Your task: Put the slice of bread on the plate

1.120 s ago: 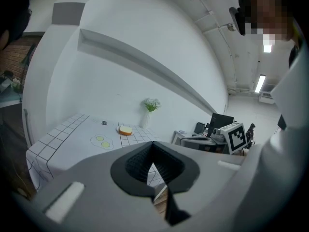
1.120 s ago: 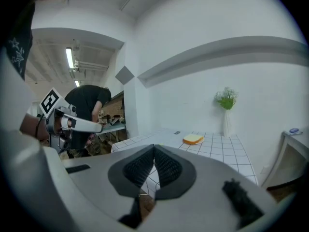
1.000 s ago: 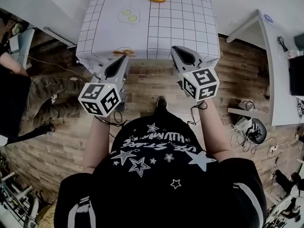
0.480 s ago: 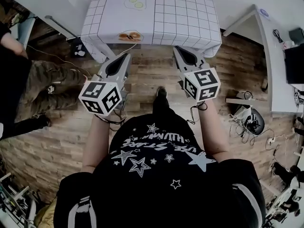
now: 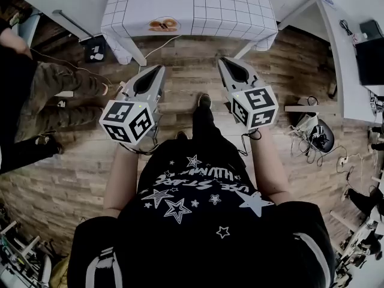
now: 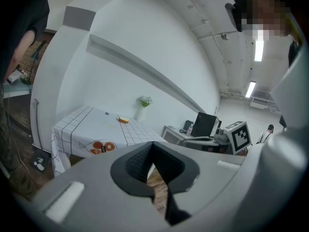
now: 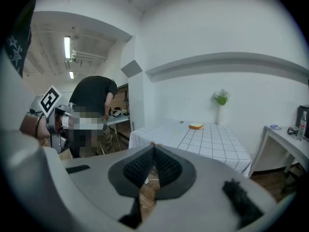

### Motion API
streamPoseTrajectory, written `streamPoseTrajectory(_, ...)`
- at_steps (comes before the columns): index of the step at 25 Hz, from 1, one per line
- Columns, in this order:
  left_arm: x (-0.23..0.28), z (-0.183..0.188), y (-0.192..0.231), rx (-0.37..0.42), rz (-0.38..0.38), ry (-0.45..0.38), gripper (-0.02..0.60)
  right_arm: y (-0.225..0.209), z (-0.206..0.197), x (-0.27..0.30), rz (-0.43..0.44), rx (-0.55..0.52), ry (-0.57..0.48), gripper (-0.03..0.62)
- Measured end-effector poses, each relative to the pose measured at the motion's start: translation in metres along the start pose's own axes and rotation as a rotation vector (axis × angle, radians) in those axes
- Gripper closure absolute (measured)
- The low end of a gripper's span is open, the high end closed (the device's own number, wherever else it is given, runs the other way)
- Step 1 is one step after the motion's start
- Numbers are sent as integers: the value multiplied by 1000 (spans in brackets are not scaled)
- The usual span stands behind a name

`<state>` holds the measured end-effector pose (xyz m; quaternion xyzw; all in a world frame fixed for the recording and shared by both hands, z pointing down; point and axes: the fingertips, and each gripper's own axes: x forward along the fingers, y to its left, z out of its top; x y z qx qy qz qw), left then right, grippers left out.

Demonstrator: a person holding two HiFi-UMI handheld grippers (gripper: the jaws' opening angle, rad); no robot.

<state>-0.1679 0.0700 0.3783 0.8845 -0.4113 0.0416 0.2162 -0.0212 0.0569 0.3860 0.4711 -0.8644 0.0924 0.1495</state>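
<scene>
Nearest to me, both units sit level with each other in front of my chest, well short of the table and above the wooden floor (image 5: 180, 83).

Left hand-held gripper (image 5: 158, 69): jaws closed, ribbed pads meeting at the tips, nothing between them; only floor shows through the slot below the pads.

Right hand-held gripper (image 5: 223, 60): jaws fully closed, pads together, nothing held.

Each unit carries its marker cube at the rear, close to my forearm.

To my left a person in camouflage trousers (image 5: 51, 98) stands on the floor. To my right is a white side desk (image 5: 336, 35).

Ahead, apart from both grippers, stands the tabletop (image 5: 228, 5), covered by a white cloth with a dark grid. An orange printed picture (image 5: 163, 24) lies at the cloth's near edge.

The slice of bread (image 7: 196, 125) lies toward the far end of the tabletop, well apart from both grippers. Whether anything lies under it I cannot tell.

Beyond the bread, a slim white vase with a green sprig (image 7: 220, 103) stands near the white wall.
</scene>
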Motion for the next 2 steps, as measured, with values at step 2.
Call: streamPoseTrajectory(2, -8, -7, -3, -2, -3, 8, 572, 7, -5, -7, -4, 5, 3, 579)
